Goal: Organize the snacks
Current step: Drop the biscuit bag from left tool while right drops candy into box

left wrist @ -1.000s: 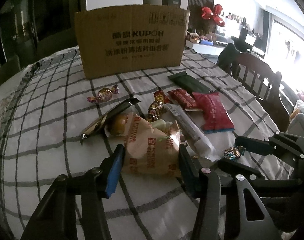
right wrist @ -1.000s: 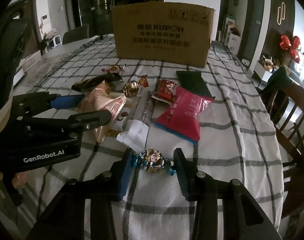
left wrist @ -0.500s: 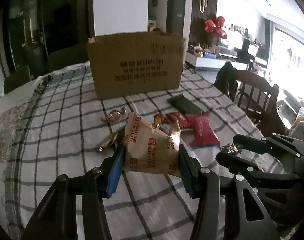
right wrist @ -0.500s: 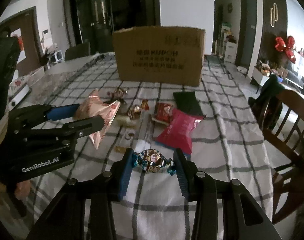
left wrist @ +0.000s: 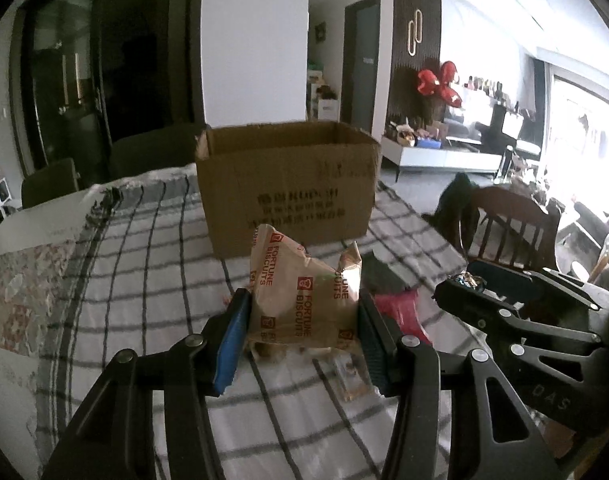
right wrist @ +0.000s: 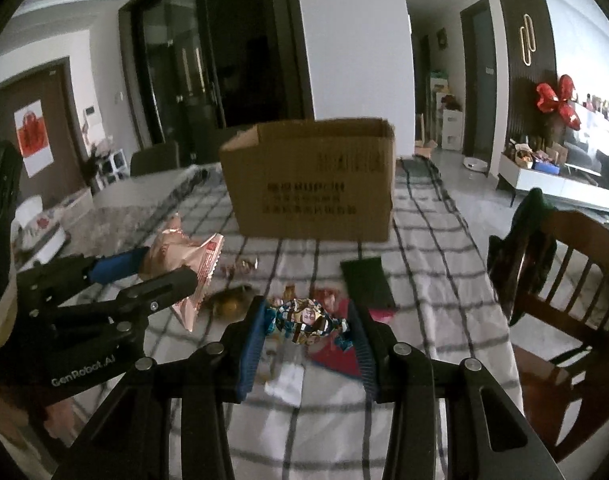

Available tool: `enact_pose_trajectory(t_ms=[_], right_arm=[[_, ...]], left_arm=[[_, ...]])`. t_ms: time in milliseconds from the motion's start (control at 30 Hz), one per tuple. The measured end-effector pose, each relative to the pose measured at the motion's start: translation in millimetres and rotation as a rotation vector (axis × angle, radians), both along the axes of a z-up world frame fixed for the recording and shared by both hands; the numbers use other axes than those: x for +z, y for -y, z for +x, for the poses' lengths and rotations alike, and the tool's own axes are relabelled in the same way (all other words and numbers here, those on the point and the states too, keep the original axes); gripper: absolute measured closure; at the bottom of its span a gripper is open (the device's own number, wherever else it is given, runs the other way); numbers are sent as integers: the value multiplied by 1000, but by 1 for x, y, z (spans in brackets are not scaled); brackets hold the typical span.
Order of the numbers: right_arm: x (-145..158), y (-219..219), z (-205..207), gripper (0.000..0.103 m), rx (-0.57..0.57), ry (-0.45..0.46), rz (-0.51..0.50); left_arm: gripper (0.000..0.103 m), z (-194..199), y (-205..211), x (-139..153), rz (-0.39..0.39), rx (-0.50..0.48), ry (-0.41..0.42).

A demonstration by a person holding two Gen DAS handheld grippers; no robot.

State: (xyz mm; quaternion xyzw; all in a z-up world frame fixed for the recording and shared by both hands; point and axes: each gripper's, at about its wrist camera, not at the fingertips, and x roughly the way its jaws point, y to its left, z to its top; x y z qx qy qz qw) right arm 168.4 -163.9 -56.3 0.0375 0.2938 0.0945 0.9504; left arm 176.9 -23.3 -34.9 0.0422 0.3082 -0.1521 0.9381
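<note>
Both loaded: left gripper (left wrist: 302, 334) pinches the biscuit packet (left wrist: 300, 300), right gripper (right wrist: 308, 330) clamps a wrapped candy (right wrist: 306, 320), both aimed at the open cardboard box (right wrist: 310, 184) at the worktop's far edge, probably for dropping in.

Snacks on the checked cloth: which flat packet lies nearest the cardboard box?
The dark green packet; it lies flat just before the cardboard box, beyond the red packet.

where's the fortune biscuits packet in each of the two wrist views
Left wrist view: the fortune biscuits packet sits centre frame, clamped in the left gripper.
Right wrist view: the same packet shows at left, mid-height, held off the table.
Shared landmark: the cardboard box stands behind it in both.
</note>
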Motion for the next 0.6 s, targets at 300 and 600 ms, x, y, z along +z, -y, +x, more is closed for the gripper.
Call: enact_pose_trajectory(t_ms=[300, 600], right_arm=[[33, 3, 39, 61, -12, 84, 20], [65, 8, 94, 61, -5, 150, 3]], left_arm=[[52, 41, -4, 34, -31, 14, 65], [52, 94, -2, 63, -27, 9, 106]])
